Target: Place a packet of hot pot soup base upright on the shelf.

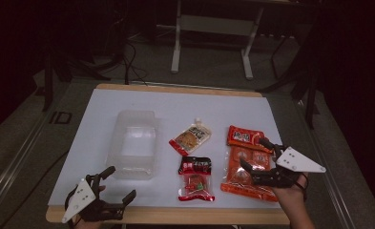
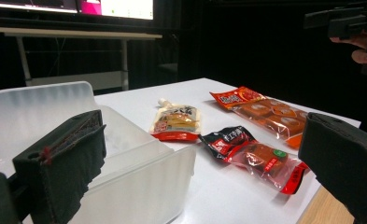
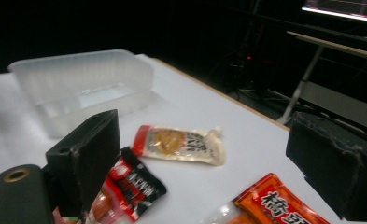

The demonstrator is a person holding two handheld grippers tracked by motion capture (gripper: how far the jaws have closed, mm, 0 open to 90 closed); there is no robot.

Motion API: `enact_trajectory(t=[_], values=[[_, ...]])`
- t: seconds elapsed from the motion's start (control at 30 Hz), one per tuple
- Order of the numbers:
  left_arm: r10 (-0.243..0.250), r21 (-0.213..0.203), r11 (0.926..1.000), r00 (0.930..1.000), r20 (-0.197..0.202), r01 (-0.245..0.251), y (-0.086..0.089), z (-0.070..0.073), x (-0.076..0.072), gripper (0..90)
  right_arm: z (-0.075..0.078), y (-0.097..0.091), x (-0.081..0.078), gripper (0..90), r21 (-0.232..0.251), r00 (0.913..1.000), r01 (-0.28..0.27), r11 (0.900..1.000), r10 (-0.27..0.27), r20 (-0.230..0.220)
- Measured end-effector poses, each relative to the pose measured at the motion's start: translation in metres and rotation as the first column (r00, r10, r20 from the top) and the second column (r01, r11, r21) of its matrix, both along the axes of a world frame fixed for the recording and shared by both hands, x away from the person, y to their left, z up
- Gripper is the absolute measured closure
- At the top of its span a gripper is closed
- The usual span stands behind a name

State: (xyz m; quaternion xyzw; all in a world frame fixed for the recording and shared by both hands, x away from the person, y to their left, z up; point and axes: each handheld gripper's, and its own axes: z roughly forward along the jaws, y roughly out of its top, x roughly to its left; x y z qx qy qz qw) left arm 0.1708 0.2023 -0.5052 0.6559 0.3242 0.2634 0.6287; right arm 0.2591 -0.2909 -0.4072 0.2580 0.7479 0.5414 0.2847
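R gripper (image 1: 258, 153) wide over orange pack (image 1: 248, 167), L gripper (image 1: 114, 185) wide, idle. Risk: slick film, prob. slips if I pinch edge.

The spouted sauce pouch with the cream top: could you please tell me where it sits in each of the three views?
High view: spouted sauce pouch at table centre, just right of the clear plastic container.
Left gripper view: centre, right of the container.
Right gripper view: centre, lying flat below the container.
Shared landmark: the container.
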Motion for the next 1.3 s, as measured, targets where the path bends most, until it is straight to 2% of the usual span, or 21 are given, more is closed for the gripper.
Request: enact_trajectory(t=[0.07,0.27,0.43,0.5,0.73,0.97,1.03,1.17,1.3], values=[[0.006,-0.005,1.0000,1.0000,-0.002,-0.006,0.000,0.000,0.001,1.3,0.000,-0.002,0.004,9.7,0.007,1.0000,0.001,1.0000,-0.001,-0.005],[0.009,0.001,1.0000,1.0000,-0.001,-0.009,0.000,-0.001,0.001,1.3,-0.004,-0.011,0.023,9.7,0.007,0.9969,0.059,0.9982,-0.059,-0.051],[0.016,0.014,0.9998,0.9999,0.003,-0.016,-0.001,-0.001,0.001,1.3,-0.005,-0.020,0.037,9.7,-0.015,0.9930,0.104,0.9945,-0.105,-0.056],[0.020,0.007,0.9998,0.9998,0.004,-0.020,-0.001,-0.001,0.001,1.3,-0.005,-0.023,0.042,9.7,-0.016,0.9907,0.123,0.9923,-0.124,-0.057],[0.018,0.006,0.9998,0.9998,-0.002,-0.018,-0.001,-0.002,0.002,1.3,-0.012,-0.037,0.064,9.8,-0.030,0.9810,0.166,0.9858,-0.168,-0.098],[0.016,0.003,0.9999,0.9999,-0.004,-0.016,0.000,-0.002,0.003,1.3,-0.023,-0.044,0.083,9.8,-0.060,0.9692,0.217,0.9743,-0.222,-0.106],[0.016,0.006,0.9999,0.9999,-0.004,-0.016,-0.001,-0.002,0.003,1.3,-0.027,-0.049,0.089,10.4,-0.053,0.9656,0.223,0.9733,-0.228,-0.124],[0.014,0.008,0.9999,0.9999,-0.002,-0.014,-0.001,-0.002,0.002,1.3,-0.034,-0.053,0.100,12.6,-0.082,0.9593,0.238,0.9679,-0.247,-0.137],[0.016,0.010,0.9998,0.9999,-0.006,-0.016,-0.001,-0.002,0.003,1.3,-0.041,-0.055,0.109,13.5,-0.091,0.9542,0.241,0.9662,-0.253,-0.159]])
